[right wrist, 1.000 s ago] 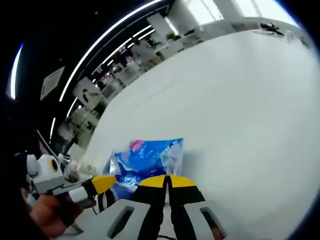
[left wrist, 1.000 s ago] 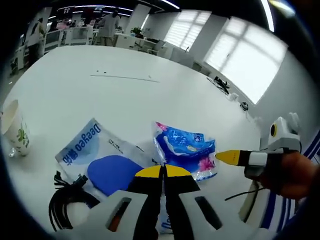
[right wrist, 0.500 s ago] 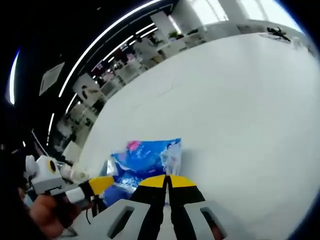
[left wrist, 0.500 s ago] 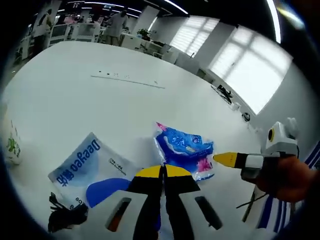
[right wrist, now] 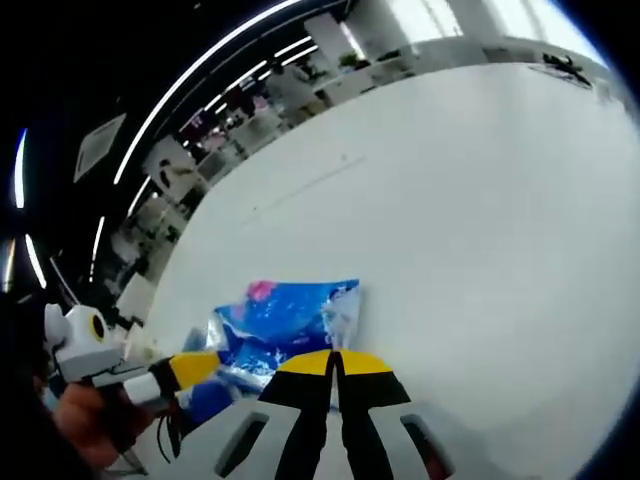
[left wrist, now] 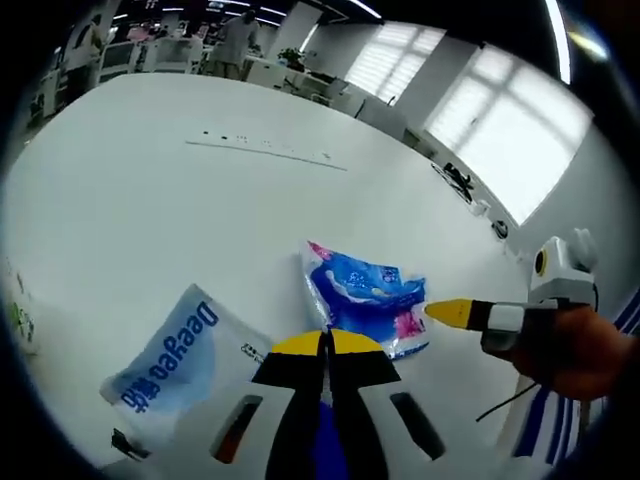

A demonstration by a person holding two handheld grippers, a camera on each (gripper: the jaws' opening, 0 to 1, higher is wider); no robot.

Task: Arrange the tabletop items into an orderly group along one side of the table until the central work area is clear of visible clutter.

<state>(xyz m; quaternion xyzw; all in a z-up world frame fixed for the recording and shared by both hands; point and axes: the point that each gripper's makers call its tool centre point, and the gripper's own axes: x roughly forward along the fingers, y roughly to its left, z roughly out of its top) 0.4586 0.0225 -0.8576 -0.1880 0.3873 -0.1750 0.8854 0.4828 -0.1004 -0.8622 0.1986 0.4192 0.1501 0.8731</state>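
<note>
snack bag (left wrist: 365,297) on table (left wrist: 150,200) | pouch (left wrist: 170,350) lies left of it

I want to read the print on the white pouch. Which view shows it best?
The left gripper view: the white pouch lies flat with its blue lettering facing the camera, partly hidden by the tongs. In the right gripper view I cannot make it out beside the blue packet.

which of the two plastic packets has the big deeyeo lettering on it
The white packet lying left of the left gripper carries it, in blue lettering. The other packet, beside the right gripper, is bright blue with a pink patch.
</note>
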